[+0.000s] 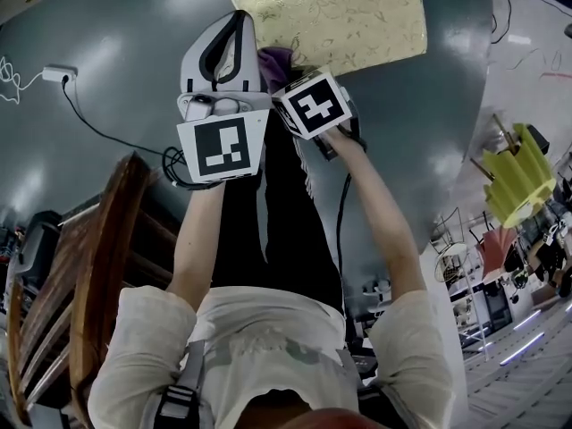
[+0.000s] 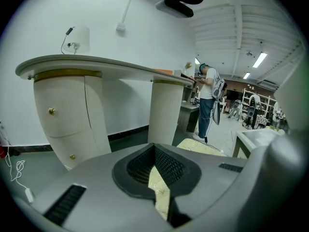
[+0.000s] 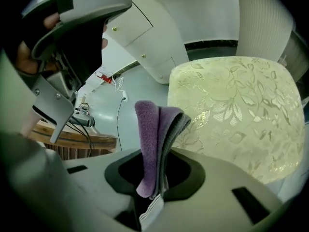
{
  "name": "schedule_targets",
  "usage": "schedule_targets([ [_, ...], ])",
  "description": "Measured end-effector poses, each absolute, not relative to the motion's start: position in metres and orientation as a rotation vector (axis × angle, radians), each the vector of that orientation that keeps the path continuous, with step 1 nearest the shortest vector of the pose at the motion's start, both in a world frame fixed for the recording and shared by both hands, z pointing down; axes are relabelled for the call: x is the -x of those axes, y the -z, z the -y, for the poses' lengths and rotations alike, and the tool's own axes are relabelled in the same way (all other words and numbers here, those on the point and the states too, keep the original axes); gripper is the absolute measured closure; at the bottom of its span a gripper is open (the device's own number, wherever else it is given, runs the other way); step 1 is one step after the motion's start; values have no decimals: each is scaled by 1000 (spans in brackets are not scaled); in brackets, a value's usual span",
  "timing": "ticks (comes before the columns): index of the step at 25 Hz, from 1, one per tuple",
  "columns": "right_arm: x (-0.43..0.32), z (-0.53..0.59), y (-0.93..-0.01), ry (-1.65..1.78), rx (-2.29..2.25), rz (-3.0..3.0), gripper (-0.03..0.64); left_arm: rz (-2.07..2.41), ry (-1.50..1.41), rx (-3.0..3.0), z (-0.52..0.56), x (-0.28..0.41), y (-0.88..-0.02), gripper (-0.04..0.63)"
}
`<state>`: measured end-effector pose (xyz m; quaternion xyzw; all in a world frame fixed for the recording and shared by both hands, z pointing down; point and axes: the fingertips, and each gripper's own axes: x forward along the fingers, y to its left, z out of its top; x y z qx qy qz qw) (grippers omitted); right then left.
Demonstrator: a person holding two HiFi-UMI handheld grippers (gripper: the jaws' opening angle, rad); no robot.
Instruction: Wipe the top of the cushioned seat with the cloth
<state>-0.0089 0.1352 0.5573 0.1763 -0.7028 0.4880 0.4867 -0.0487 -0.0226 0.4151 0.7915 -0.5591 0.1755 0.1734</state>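
Note:
The cushioned seat (image 1: 331,12) is pale yellow with a leaf pattern and stands on the grey floor at the top of the head view. It fills the right side of the right gripper view (image 3: 236,110). A folded purple cloth (image 3: 154,134) sticks up from my right gripper (image 3: 154,178), which is shut on it just short of the seat's near edge. The cloth (image 1: 275,61) shows between both grippers in the head view. My left gripper (image 1: 223,61) hovers beside the right one, jaws together with nothing in them (image 2: 157,178). A strip of the seat (image 2: 198,146) shows past it.
A white curved counter with drawers (image 2: 67,115) and a ribbed column (image 2: 166,110) stand behind the seat. A wooden chair (image 1: 107,266) is at my left. A power strip with cable (image 1: 58,74) lies on the floor. A person (image 2: 207,100) stands far off.

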Motion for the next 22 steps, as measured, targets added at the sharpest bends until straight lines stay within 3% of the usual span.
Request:
schedule_targets([
  [12, -12, -122, -564, -1178, -459, 1704, 525, 1541, -499, -2263, 18, 32, -417, 589],
  [22, -128, -74, -567, -1118, -657, 1591, 525, 1535, -556, -2299, 16, 23, -418, 589],
])
